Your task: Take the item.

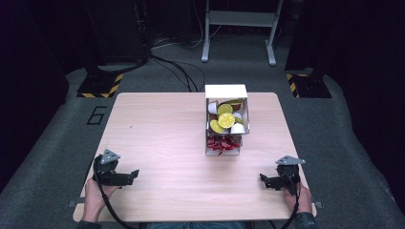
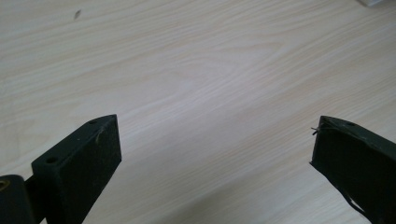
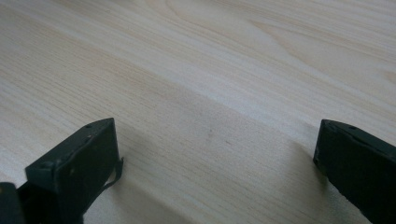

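Observation:
A white open box (image 1: 226,91) stands at the table's far centre. It holds yellow-green lemon halves (image 1: 226,119), small white cups (image 1: 237,128) and, in its near compartment, red chilli-like pieces (image 1: 221,143). My left gripper (image 1: 135,174) rests near the front left corner, held by a hand, jaws pointing right. In the left gripper view my left gripper (image 2: 215,140) stands open over bare wood. My right gripper (image 1: 263,179) rests near the front right corner, jaws pointing left. The right gripper view shows my right gripper (image 3: 217,144) open with nothing between the jaws.
The light wooden table (image 1: 162,143) sits on grey carpet. Cables (image 1: 181,71) run across the floor behind it, near a grey metal frame (image 1: 239,28). Yellow-black striped feet (image 1: 100,86) stand at the back left and back right.

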The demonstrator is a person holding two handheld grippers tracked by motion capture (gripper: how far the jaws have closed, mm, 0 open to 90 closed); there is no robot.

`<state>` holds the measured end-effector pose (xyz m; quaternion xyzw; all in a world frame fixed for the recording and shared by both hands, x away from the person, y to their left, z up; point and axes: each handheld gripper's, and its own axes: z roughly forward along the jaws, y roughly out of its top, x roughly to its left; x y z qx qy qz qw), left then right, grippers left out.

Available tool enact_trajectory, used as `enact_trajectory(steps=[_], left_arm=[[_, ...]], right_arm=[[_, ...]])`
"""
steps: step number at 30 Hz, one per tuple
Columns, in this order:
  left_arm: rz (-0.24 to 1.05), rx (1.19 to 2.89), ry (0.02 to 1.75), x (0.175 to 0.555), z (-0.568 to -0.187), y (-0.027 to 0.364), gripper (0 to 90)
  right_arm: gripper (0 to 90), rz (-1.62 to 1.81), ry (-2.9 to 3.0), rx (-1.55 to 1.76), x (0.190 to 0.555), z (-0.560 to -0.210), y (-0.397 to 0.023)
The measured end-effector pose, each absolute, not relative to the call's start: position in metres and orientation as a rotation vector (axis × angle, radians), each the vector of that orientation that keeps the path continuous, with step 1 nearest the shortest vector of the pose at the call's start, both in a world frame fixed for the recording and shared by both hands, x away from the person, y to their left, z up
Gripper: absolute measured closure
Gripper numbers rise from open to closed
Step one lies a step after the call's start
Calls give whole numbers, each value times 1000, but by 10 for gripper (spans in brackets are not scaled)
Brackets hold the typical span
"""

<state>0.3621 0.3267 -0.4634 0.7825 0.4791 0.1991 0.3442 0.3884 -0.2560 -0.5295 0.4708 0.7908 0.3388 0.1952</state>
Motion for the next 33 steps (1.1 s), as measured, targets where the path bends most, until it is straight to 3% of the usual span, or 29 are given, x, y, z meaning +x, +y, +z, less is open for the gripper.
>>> enact_trajectory(steps=[9, 33], left_arm=[[440, 2108, 1173, 376, -444, 295, 15], [462, 2076, 905, 405, -365, 236, 34]], right_arm=[[0, 940, 2215, 1315, 389, -530, -256], [0, 940, 2216, 1313, 389, -530, -256]])
